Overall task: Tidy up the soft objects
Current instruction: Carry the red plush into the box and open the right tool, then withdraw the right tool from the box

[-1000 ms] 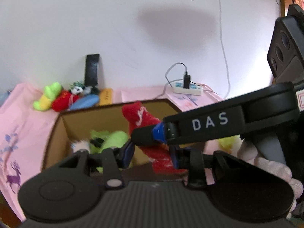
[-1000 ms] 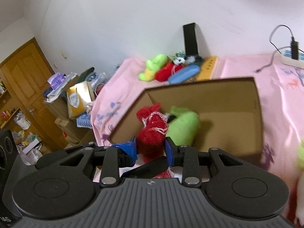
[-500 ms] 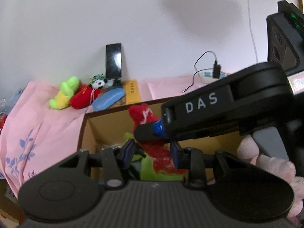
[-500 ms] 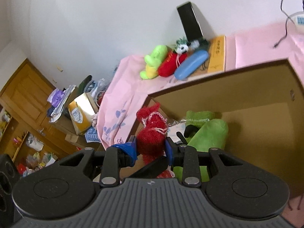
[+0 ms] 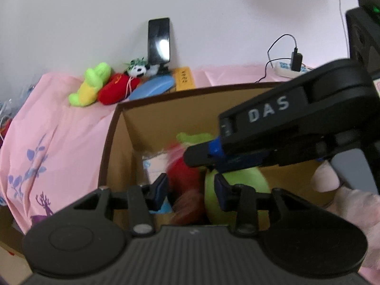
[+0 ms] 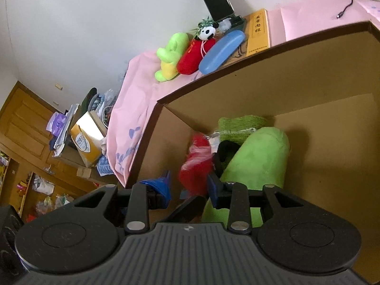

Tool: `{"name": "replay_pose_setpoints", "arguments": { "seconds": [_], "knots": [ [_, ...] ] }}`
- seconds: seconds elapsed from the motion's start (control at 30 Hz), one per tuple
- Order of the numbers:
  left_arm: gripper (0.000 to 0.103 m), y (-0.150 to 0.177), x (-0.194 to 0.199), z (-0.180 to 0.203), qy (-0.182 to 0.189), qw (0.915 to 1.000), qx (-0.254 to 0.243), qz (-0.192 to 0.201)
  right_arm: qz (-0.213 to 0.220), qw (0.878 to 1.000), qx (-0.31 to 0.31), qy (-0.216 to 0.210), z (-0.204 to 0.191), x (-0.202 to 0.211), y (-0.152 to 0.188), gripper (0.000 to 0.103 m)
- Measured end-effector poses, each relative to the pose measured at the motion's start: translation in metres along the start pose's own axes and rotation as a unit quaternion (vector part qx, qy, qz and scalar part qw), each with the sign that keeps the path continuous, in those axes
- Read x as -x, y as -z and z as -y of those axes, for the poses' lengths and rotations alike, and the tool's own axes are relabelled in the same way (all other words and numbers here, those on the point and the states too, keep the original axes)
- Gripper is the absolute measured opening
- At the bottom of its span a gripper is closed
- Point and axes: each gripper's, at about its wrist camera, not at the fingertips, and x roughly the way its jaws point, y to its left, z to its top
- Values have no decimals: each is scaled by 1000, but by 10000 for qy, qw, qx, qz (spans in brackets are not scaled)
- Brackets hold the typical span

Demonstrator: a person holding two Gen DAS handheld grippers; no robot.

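Both hand-held grippers, left and right, part their jaws; the blurred red plush seems freed into the cardboard box. Best withdraw straight up.

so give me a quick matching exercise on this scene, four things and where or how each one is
Things:
1 red knitted toy
2 blue case
3 phone
4 power strip

Places or states:
a propped upright against the wall
b inside the cardboard box
c has a black plug in it
d lying next to the yellow book

Pairs: 1-b, 2-d, 3-a, 4-c
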Motion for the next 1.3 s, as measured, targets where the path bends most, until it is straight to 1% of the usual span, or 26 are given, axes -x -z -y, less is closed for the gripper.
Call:
{"name": "replay_pose_setpoints", "arguments": {
  "seconds": [0.03,0.23,0.3,0.43,0.57,0.7,0.93,1.17,1.3],
  "knots": [
    [44,1,-1,-1,-6,10000,32,-19,-9,10000,-5,-20,3,-1,-1,17],
    [45,7,-8,-5,-43,9998,143,-125,18,10000,92,-29,4,-1,1,16],
    [46,8,-7,-5,-29,9997,183,-127,40,9999,118,-1,3,0,2,16],
    [51,8,-3,-4,-32,9995,289,-130,98,9996,232,86,-2,4,4,17],
    [51,7,2,-1,-110,9990,415,-160,188,9993,290,132,-5,14,8,17],
    [52,6,11,3,-169,9984,517,-181,315,9983,397,292,-9,24,11,17],
    [55,5,28,11,-201,9981,560,-182,724,9919,765,716,-19,51,22,17],
    [58,6,53,25,-316,9985,451,-52,956,9869,951,887,-23,74,37,17],
    [59,7,68,32,-302,9985,452,10,1060,9845,1039,937,-27,87,47,17]
  ]
}}
